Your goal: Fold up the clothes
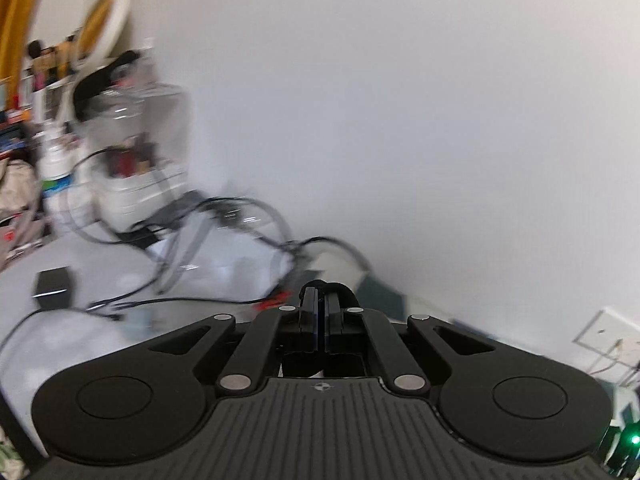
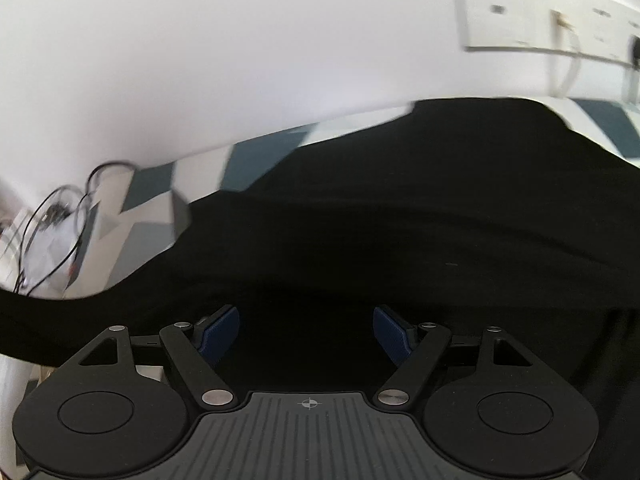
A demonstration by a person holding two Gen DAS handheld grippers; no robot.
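In the left wrist view we see our left gripper (image 1: 321, 304) with its two fingers pressed together, and a small bunch of black cloth (image 1: 334, 288) sticks out just past the tips, so the gripper is clamped on a bit of the black garment. The gripper is raised and looks toward a white wall (image 1: 400, 100). Below and to the left there is a white table (image 1: 100, 264) with tangled black cables (image 1: 240, 216), a small black box (image 1: 52, 286) and a clear plastic organizer (image 1: 148, 140) with blurred small things inside. Everything on that side is blurred, so we cannot say more about it. Low on the right a white wall socket plate (image 1: 604, 332) is visible. In the right wrist view our right gripper (image 2: 306, 330) has its fingers wide apart, and the blue pads (image 2: 220, 332) on them are both visible with nothing between them. The gripper is just over the black garment (image 2: 400, 220), which fills the middle and the lower part of this view. We cannot tell if the fingers touch the cloth. The garment is spread on a cover with teal, grey and white shapes (image 2: 260, 156), and one long part of it runs off to the left edge. Behind it is the white wall, with a white socket strip (image 2: 540, 12) at the upper right and black cables (image 2: 60, 216) at the far left.
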